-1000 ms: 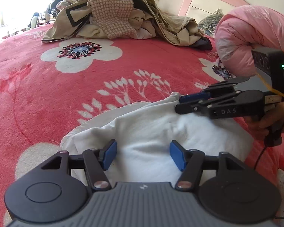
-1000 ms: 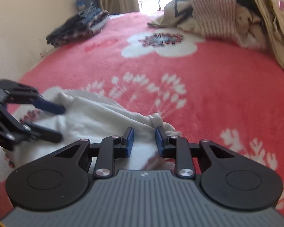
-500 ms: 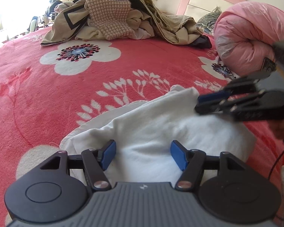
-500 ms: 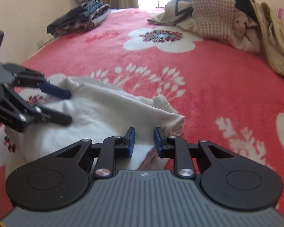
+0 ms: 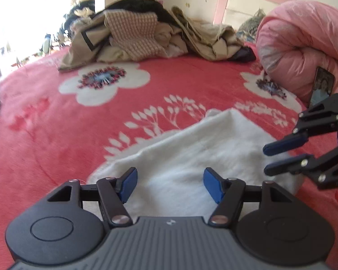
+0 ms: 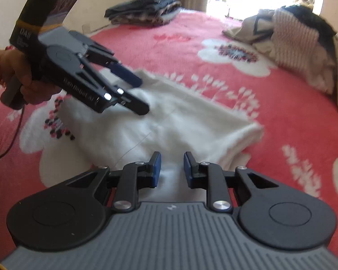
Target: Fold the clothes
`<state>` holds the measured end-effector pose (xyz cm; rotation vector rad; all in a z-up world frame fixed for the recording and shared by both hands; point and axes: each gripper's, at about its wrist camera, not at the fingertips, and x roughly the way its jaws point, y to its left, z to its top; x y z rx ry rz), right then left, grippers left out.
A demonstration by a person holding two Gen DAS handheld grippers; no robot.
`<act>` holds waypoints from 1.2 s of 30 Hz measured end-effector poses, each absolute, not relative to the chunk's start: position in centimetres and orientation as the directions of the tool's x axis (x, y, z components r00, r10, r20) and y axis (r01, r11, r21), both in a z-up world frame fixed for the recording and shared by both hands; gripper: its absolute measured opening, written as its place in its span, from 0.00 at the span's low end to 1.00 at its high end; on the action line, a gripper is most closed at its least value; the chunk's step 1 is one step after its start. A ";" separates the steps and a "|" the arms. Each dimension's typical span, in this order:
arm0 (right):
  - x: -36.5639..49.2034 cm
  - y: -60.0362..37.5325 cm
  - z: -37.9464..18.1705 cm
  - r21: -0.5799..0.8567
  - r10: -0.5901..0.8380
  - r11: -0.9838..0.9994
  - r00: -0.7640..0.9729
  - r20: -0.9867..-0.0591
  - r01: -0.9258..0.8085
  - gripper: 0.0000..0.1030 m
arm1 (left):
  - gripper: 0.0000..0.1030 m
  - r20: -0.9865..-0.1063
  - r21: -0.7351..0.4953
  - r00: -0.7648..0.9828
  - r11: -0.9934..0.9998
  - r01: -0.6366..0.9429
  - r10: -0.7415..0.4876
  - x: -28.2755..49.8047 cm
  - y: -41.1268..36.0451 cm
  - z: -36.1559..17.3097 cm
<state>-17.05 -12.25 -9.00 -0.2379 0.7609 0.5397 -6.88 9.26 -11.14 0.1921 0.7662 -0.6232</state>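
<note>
Clothes pile [image 5: 146, 33] beyond white garment [image 5: 191, 153] — both jaws released, gripping nothing

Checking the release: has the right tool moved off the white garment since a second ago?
Yes. In the left wrist view the right tool has drawn back toward the right edge of the white garment, jaws slightly apart and empty.

right gripper [image 5: 267, 159] body cut off by the frame edge.
</note>
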 end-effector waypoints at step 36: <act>-17.7 -24.5 -12.3 0.680 0.597 0.732 0.449 -0.665 0.034 0.58 | 0.73 -0.684 -0.609 0.323 0.756 0.242 -0.654 -11.3 18.8 -14.5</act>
